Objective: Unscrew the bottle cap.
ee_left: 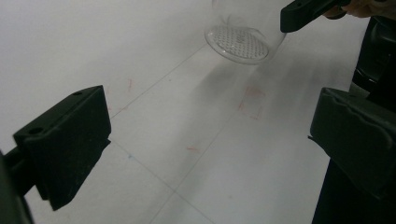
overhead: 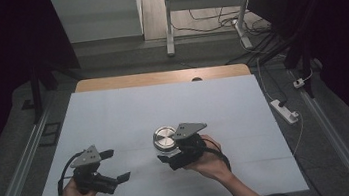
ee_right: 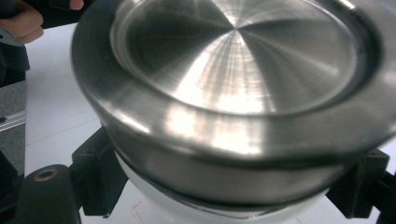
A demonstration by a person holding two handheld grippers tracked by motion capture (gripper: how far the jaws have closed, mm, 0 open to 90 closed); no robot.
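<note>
A clear glass jar with a brushed metal lid sits near the middle of the white table, slightly toward me. My right gripper is shut on the jar just under the lid, with one black jaw on each side. In the right gripper view the lid is very close and tilted, and the right gripper clamps the glass body below it. The left gripper view shows the jar's dimpled glass base tilted toward the camera. My left gripper is open at the lower left, apart from the jar. Nothing lies between the jaws of the left gripper.
The white table top has a wooden strip along its far edge. On the floor to the right lies a white power strip with cables. A desk frame stands behind the table. Faint red marks dot the surface.
</note>
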